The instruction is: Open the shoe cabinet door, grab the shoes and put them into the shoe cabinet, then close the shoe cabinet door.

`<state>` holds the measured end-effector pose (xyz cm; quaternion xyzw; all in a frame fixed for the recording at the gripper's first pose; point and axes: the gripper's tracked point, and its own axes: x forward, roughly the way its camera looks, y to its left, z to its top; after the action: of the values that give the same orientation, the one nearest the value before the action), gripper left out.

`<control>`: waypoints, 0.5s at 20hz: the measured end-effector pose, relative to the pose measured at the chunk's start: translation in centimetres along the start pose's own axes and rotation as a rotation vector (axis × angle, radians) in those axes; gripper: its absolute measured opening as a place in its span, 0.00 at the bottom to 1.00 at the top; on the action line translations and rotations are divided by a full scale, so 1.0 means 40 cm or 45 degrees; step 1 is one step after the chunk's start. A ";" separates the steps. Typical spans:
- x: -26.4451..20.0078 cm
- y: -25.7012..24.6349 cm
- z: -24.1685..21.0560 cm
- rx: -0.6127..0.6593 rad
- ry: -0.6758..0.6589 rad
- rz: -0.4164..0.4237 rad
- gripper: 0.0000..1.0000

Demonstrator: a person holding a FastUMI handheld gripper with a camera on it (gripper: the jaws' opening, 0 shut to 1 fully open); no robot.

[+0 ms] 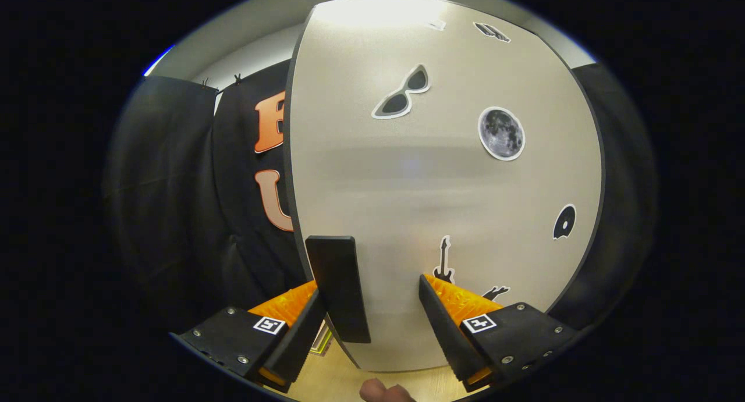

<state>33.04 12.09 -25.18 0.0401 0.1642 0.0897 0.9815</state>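
The shoe cabinet door point(442, 192) stands right ahead of the hand-held gripper point(372, 317); its fingers are spread wide, gripping nothing; the door's dark handle point(339, 288) lies between them, against the left finger point(300, 332); stickers dot the door.

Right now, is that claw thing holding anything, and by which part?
Nothing is held. The gripper is open; the cabinet door's dark handle stands between its fingers, close beside one, but they are not clamped on it.
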 end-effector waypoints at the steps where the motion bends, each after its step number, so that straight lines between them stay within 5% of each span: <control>1: 0.002 -0.001 0.000 -0.003 -0.001 -0.006 0.95; 10: 0.013 -0.007 -0.002 -0.012 -0.010 -0.052 0.96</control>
<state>33.55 11.91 -25.46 0.0323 0.1608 0.0703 0.9839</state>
